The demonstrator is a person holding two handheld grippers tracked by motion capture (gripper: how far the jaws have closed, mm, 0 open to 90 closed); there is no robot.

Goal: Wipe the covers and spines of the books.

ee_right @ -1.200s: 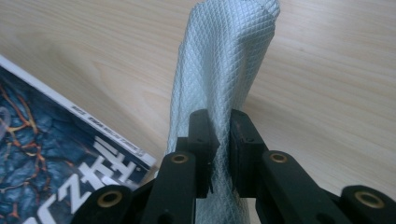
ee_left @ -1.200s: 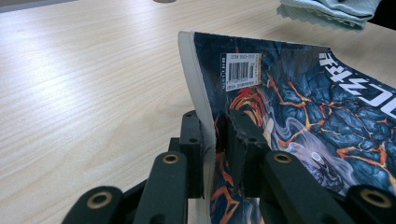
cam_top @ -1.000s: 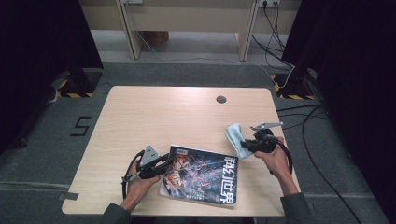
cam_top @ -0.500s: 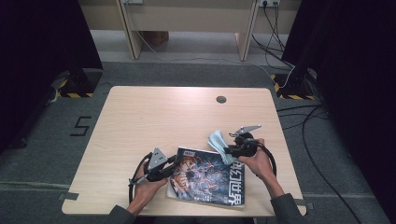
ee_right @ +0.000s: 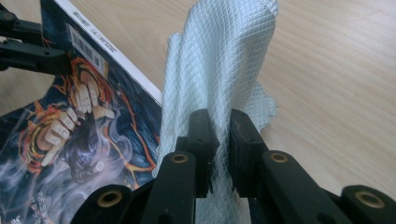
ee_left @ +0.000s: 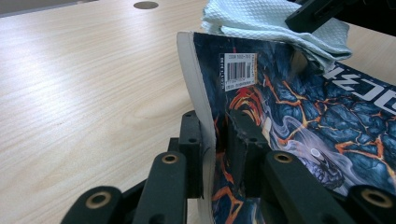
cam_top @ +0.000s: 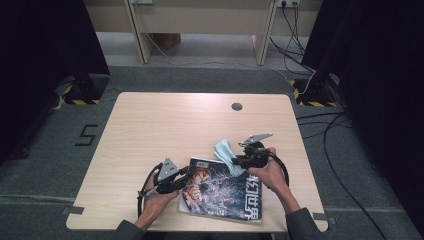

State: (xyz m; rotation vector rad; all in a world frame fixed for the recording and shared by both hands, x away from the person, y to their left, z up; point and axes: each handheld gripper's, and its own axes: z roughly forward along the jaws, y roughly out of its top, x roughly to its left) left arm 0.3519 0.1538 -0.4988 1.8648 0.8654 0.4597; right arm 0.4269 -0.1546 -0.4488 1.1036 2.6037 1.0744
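Note:
A magazine [cam_top: 222, 192] with a dark blue and orange cover lies near the table's front edge. My left gripper [cam_top: 186, 172] is shut on its left edge; in the left gripper view the jaws pinch the magazine [ee_left: 261, 84] and lift that edge a little. My right gripper [cam_top: 239, 161] is shut on a pale blue cloth [cam_top: 223, 151], which hangs over the magazine's far right corner. In the right gripper view the cloth [ee_right: 219, 70] stands up between the jaws, with the magazine [ee_right: 84, 121] to its left.
The light wooden table [cam_top: 175, 125] has a round cable hole [cam_top: 237, 106] at its far right. Beyond it stand a desk's legs [cam_top: 140, 35] and cables [cam_top: 300, 45] on grey floor. Dark curtains flank both sides.
My right gripper has carried the cloth leftward, from beside the magazine onto its far right corner. The magazine has shifted slightly right, and my left gripper went with it.

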